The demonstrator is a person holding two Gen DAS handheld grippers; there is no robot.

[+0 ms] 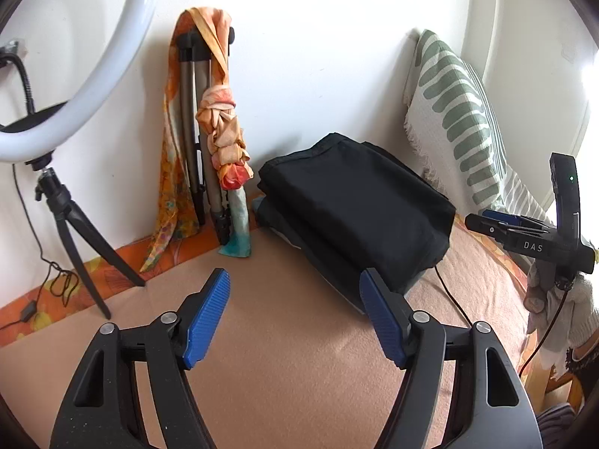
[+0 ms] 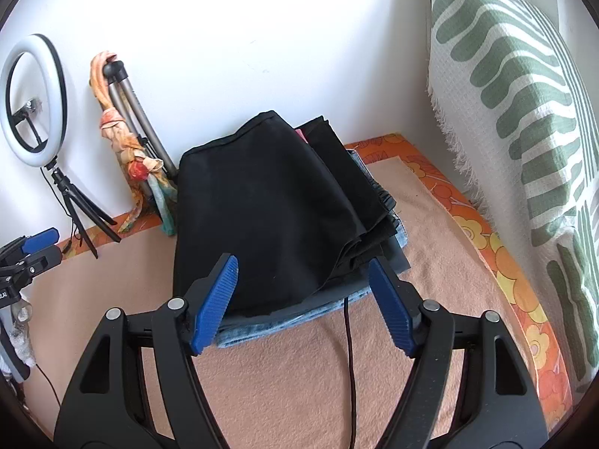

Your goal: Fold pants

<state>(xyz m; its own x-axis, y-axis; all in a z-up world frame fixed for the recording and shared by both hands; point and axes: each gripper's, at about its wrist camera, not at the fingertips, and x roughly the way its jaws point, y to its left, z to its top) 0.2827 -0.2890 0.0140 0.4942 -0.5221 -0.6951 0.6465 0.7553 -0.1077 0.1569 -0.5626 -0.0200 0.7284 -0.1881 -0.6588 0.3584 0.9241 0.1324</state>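
folded black cloth pants (image 2: pixel 273 202) on stack, long axis near-far | right claw (image 2: pixel 303 299) nearer, open, empty | left claw (image 1: pixel 295 318) open, empty, pants far-right

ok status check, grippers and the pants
Left gripper open, empty. Right gripper open, empty. Black pants folded atop stack. Dark cable across blanket.

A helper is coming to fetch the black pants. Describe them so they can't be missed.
On the peach blanket, against the white wall, stands a pile of folded clothes between the scarf-draped tripod and the green-striped cushion. The black pants lie folded on top. The faded blue jeans are at the bottom.
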